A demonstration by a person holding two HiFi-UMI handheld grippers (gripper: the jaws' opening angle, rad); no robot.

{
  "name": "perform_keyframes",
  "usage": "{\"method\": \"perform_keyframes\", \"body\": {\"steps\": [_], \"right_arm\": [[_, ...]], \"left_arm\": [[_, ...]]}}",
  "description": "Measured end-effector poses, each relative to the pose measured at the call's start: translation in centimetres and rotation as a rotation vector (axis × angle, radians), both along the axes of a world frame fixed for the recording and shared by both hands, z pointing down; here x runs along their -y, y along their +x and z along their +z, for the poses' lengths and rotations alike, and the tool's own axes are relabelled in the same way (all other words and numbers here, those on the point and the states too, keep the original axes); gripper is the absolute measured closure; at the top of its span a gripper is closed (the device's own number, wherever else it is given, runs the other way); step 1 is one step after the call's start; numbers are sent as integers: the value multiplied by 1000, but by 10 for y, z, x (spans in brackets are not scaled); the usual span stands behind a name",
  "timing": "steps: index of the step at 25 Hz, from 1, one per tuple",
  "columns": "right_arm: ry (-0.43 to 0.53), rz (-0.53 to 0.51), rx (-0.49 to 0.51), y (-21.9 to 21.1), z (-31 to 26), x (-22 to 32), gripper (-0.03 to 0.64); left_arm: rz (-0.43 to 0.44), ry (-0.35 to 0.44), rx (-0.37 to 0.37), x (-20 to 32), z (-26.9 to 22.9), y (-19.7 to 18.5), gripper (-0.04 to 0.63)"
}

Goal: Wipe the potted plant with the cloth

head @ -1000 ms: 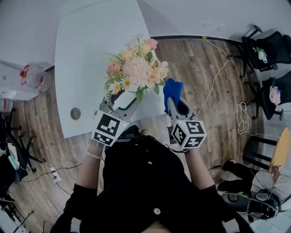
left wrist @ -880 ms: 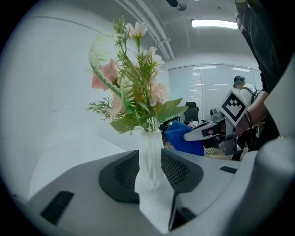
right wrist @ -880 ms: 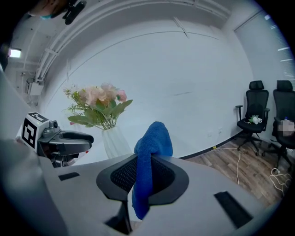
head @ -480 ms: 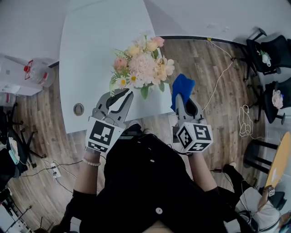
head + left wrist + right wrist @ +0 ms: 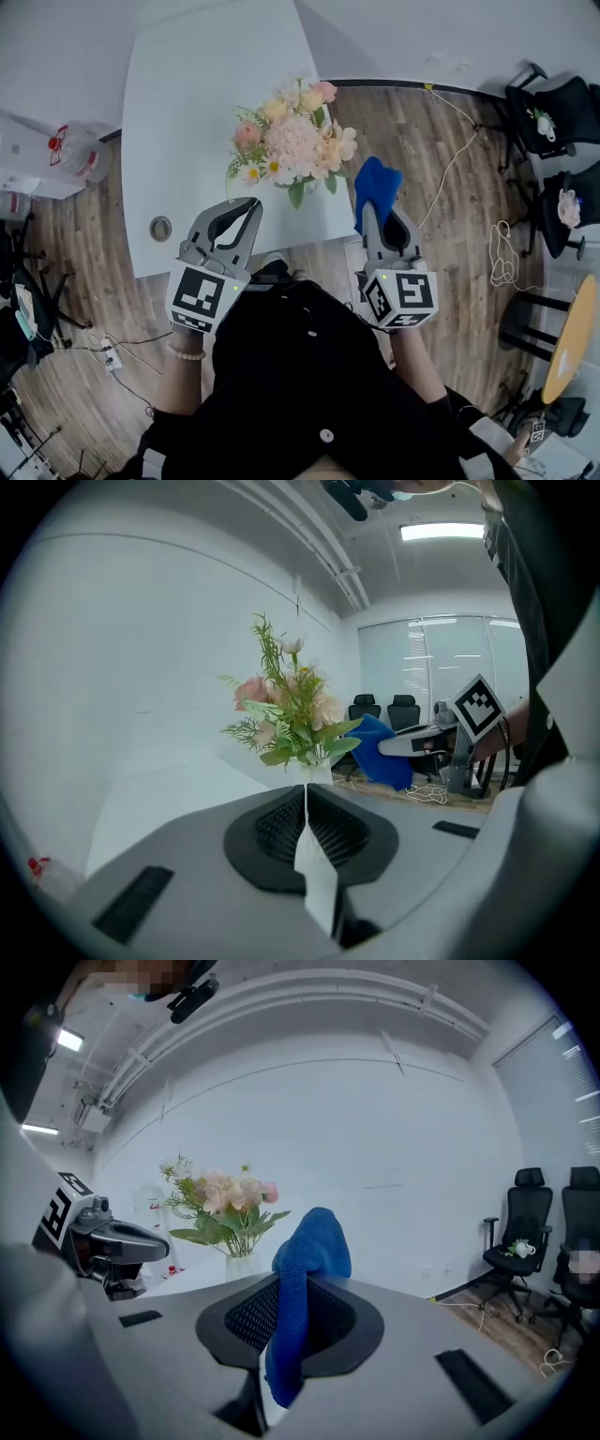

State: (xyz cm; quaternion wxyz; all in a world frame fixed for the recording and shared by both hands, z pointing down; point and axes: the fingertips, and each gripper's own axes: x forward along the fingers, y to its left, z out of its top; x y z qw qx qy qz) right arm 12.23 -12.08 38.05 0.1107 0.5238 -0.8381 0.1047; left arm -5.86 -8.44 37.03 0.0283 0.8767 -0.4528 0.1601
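Note:
The potted plant [image 5: 292, 139], pink and cream flowers in a small white pot [image 5: 317, 772], stands near the front edge of the white table [image 5: 187, 103]. My left gripper [image 5: 249, 204] is short of the pot, at its left, and shut. Its jaws have just been closing, with nothing between them [image 5: 306, 794]. My right gripper [image 5: 382, 212] hangs beside the table's right edge, shut on the blue cloth [image 5: 375, 184]. The cloth [image 5: 305, 1274] droops over the jaws, to the right of the plant [image 5: 225, 1206] and apart from it.
A round grommet [image 5: 161, 228] sits in the table near its front left. Black office chairs [image 5: 553, 103] stand at the far right on the wood floor, with a white cable [image 5: 502, 253] trailing near them. A clear container [image 5: 70, 155] lies left of the table.
The left gripper's jaws stood open around the white pot; they have come off it, drawn back toward me and shut. The right gripper with the cloth has risen slightly.

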Motion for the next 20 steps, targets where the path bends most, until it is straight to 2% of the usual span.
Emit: {"method": "perform_keyframes", "body": {"steps": [6, 20], "right_arm": [[3, -22, -45, -3, 1, -3, 535], [-6, -20, -42, -6, 1, 0, 535]], "left_arm": [[7, 6, 2, -2, -3, -1, 575], [39, 9, 6, 0, -2, 7, 577]]}}
